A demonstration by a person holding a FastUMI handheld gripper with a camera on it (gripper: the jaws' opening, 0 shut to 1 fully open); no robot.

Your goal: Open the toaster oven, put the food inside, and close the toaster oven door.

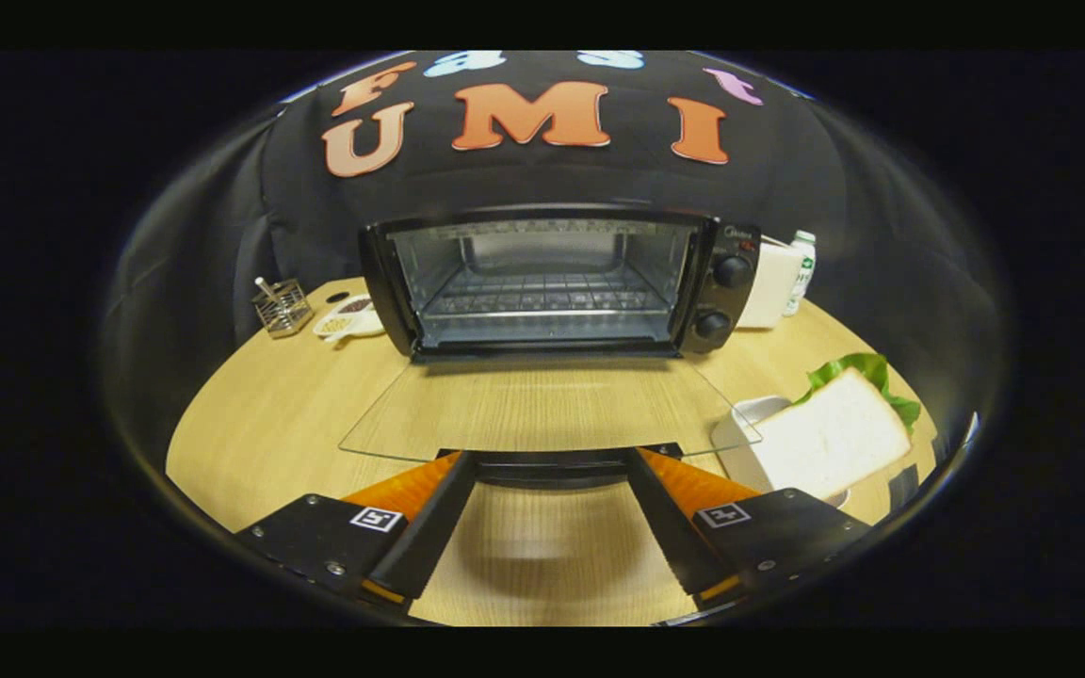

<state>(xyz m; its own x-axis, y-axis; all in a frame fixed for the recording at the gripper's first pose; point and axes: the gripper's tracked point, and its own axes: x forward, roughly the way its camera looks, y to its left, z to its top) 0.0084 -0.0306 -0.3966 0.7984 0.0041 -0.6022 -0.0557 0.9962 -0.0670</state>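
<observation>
We had the wooden desk (251, 424) under everything, and straight ahead of the gripper (550, 461) stood the toaster oven (552, 282), its cavity bare down to the wire rack (542, 299). Its glass door (542, 405) lay folded flat toward us, with the dark door handle (550, 465) right at the fingertips. The fingers were spread wide, one to each side of that handle, and as far as we could tell they pressed on nothing.

The oven looked heavy and rigid enough to sit firm; the glass door seemed stiff but breakable and probably slick, so we judged the handle the only sound place to take it for closing.

Ahead and off to the right of the fingers, the sandwich (830, 438) sat on a white dish (740, 438), with a lettuce leaf (867, 372) poking out behind the bread. We took it to be light, soft and easily crushed, its layers apt to slide. A gentle pinch across the bread's thickness, near the middle of one edge, seemed best.
</observation>
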